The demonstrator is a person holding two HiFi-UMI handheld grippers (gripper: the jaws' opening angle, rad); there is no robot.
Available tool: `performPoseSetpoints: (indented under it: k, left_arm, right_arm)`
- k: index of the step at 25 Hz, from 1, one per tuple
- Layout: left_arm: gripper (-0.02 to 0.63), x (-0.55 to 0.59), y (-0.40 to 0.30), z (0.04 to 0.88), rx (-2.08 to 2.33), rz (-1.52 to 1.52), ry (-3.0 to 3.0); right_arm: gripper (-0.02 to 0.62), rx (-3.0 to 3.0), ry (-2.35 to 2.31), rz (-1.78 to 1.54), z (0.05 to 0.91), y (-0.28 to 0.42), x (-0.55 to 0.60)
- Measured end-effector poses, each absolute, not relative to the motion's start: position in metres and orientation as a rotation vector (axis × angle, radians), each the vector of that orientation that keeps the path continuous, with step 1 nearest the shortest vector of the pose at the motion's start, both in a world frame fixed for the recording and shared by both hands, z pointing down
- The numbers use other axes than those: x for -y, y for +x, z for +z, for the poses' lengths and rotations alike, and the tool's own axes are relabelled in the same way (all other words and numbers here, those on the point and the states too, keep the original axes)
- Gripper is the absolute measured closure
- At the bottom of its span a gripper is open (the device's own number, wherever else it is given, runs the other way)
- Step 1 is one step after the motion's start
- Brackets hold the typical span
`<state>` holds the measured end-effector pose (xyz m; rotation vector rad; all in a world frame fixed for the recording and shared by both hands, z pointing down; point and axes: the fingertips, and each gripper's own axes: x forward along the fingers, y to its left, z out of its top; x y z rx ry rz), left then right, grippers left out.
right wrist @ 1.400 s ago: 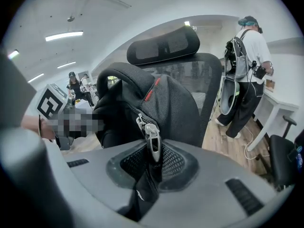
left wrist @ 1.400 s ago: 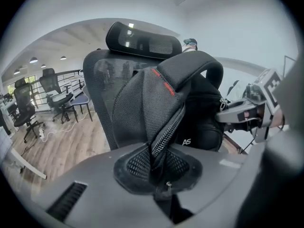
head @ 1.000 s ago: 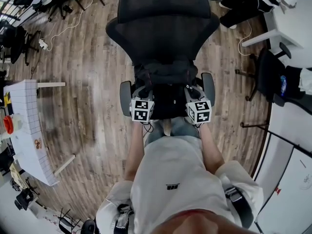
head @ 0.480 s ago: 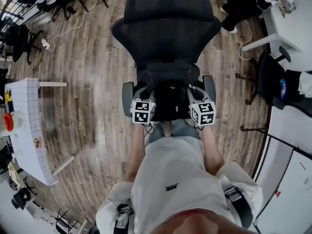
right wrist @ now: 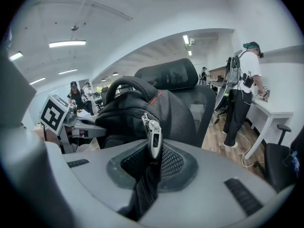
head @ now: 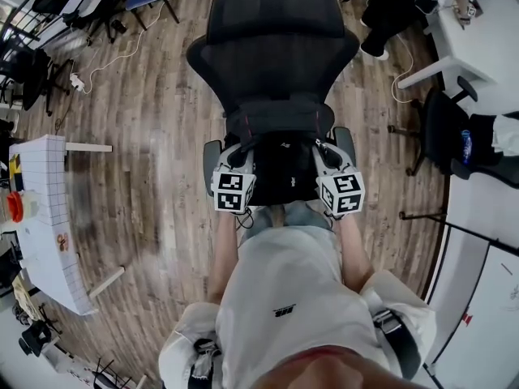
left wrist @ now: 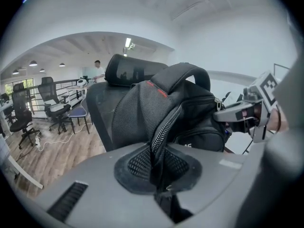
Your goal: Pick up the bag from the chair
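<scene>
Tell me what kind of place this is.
Probably an open-plan office or lab: a mesh office chair on a wooden floor, a white desk by the wall, and more swivel chairs behind.

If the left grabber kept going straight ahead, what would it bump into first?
Its jaws already pinch the black bag, so that first; behind it, probably the chair's back.

ahead: chair backrest (head: 272, 47) blocks | sides: armrests (head: 212, 156) (flanking the seat) | beyond: wooden floor (head: 146, 136) open
</scene>
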<state>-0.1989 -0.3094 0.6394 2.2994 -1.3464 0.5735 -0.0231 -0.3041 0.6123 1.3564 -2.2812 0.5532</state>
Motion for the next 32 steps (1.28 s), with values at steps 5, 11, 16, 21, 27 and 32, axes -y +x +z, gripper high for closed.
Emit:
performPoseSetpoints:
  k: [5, 11, 16, 21, 27, 32]
  left_arm:
    - [0.578, 0.310, -0.202, 0.606, 1.374, 0.531, 2.348]
    - [0.580, 0.311, -0.207, 0.567, 1.396, 0.487, 2.396]
    - [0.580, 0.309, -0.210, 0.537, 1.415, 0.453, 2.431]
    - [0.580, 0.304, -0.215, 0.507, 1.432, 0.411, 2.478]
    - [0.580, 0.295, -0.220, 0.469, 1.459, 0.346, 2.539]
    - [0.580, 0.285, -0.222, 0.441, 1.474, 0.308, 2.578]
  right_arm:
    - [0.565, 2.326, 1.380, 0.487, 0.579, -0.025, 0.306]
    - [0.566, 2.377, 1.390, 0.402, 0.538, -0.031, 0.306]
    - [0.566, 2.410, 1.414, 0.347, 0.508, -0.032, 0.305]
    - [0.566, 2.443, 1.446, 0.295, 0.480, -0.036, 0.299]
    - [0.566, 2.487, 1.478, 0.220, 0.446, -0.040, 0.288]
    - [0.566, 2.511, 1.500, 0.166, 0.419, -0.042, 0.277]
